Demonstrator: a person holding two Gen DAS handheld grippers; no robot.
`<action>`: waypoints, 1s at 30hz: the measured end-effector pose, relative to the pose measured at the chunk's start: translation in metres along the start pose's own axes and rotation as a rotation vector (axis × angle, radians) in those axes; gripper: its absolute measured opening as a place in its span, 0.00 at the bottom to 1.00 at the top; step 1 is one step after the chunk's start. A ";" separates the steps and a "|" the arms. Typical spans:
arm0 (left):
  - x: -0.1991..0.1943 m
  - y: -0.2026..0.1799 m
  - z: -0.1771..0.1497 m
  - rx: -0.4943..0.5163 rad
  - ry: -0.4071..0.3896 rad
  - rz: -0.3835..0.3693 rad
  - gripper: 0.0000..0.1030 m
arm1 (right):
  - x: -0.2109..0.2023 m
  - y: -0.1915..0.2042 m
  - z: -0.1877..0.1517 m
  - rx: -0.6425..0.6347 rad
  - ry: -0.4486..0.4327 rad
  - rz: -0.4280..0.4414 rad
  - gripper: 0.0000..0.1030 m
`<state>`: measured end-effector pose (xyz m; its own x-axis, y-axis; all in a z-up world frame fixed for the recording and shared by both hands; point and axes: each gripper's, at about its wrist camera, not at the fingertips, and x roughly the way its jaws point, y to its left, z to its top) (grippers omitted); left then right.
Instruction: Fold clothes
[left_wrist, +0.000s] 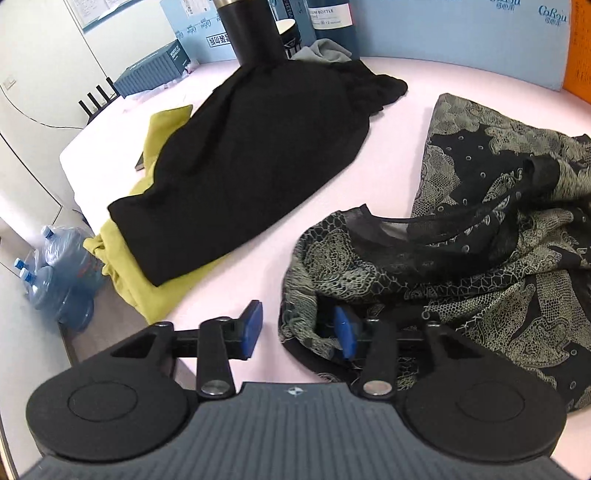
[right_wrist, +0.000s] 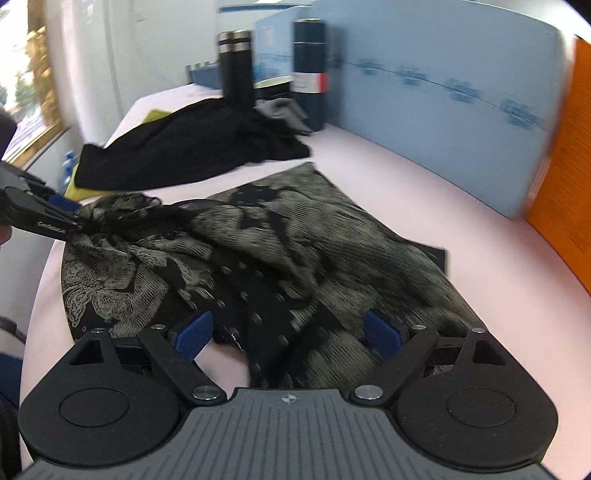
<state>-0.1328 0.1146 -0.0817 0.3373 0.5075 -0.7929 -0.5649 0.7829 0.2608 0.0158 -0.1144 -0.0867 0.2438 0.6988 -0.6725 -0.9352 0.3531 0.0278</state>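
Observation:
A black and olive lace-patterned garment lies crumpled on the pink table. My left gripper stands open at the garment's near left edge. Its left pad is over bare table, and cloth drapes around its right pad without being pinched. In the right wrist view the same garment spreads across the middle, and the left gripper touches its bunched left corner. My right gripper is wide open low over the garment's near edge, with cloth lying between its pads.
A black garment lies on a yellow-green one at the table's left. A black flask and a dark blue bottle stand at the back before a blue board. Water jugs sit on the floor past the left edge.

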 end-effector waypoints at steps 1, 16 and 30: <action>0.001 -0.002 0.000 0.001 -0.002 0.005 0.39 | 0.007 0.001 0.004 -0.007 -0.003 0.013 0.86; 0.017 0.007 0.020 0.003 -0.015 -0.101 0.02 | 0.020 -0.014 0.010 0.187 0.024 -0.004 0.05; -0.086 0.000 0.062 0.064 -0.459 -0.117 0.03 | -0.123 0.002 0.017 0.227 -0.326 -0.364 0.04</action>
<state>-0.1151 0.0935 0.0214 0.7021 0.5097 -0.4972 -0.4605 0.8576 0.2289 -0.0119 -0.1883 0.0088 0.6424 0.6507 -0.4048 -0.7055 0.7084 0.0192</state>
